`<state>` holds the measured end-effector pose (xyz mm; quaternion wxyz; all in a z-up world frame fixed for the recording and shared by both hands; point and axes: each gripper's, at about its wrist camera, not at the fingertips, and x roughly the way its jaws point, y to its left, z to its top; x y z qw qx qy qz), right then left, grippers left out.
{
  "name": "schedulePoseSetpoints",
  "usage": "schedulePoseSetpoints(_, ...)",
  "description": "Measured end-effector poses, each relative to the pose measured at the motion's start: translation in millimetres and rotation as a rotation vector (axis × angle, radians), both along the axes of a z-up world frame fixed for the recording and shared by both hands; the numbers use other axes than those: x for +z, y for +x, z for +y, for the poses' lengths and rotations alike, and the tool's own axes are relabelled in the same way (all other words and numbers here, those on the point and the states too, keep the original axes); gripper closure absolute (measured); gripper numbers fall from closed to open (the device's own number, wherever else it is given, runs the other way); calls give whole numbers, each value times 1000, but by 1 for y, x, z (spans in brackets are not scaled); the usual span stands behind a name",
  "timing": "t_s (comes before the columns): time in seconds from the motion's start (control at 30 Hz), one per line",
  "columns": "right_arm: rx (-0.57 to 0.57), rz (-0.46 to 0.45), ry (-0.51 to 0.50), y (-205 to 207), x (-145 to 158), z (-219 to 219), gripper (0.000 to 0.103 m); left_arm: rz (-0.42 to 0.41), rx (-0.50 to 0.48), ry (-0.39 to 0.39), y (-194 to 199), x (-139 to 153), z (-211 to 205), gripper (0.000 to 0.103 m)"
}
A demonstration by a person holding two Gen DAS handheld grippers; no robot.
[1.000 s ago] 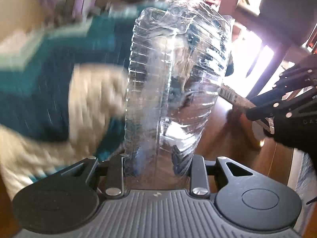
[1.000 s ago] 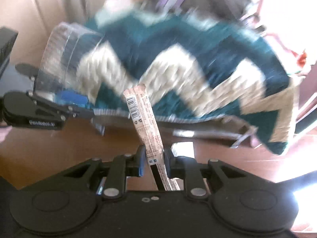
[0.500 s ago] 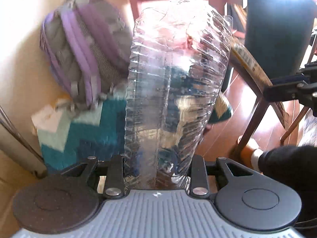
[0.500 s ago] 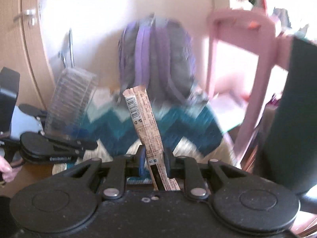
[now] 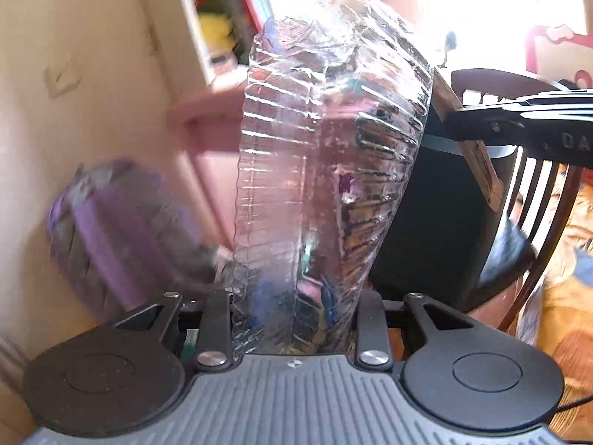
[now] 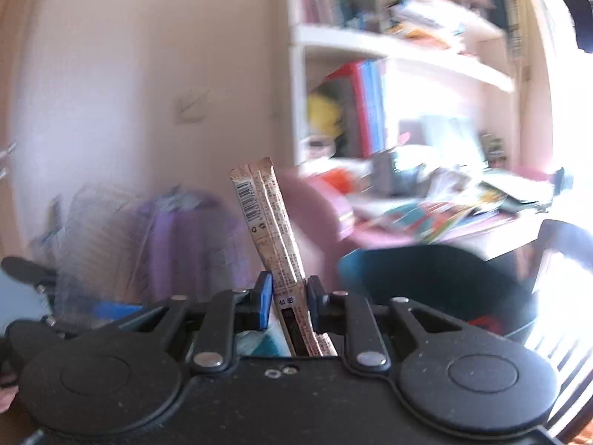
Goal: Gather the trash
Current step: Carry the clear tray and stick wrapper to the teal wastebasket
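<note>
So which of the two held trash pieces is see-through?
The crushed plastic bottle in the left gripper; the snack wrapper in the right gripper is opaque tan.

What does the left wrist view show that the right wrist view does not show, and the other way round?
Only the left wrist view shows the crushed clear bottle sharply, clamped in the left gripper, plus a wooden chair. Only the right wrist view shows the wrapper pinched in the right gripper, and a cluttered desk. Both show the purple backpack, the bookshelf and a dark bin.
</note>
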<state>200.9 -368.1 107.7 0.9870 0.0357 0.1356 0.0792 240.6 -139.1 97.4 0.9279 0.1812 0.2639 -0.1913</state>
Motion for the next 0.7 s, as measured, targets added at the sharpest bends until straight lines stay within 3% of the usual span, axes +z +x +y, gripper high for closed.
schedulePoseSetpoints(0.13,-81,10,12,14,15,-50,84,-9,-65,-21,18,28,-55,74)
schedulePoseSetpoints(0.33,-197,69,17,47,2,-102,84,45,-101,-120,61,57,-128,74)
schedulePoseSetpoints(0.57,-196,117,-30,64,-18,-120,84,103,-93,-68,111,45,-201,73)
schedulePoseSetpoints(0.7,-208,123,2,72,-18,-131,84,155,-76,-61,132,38,-233,73)
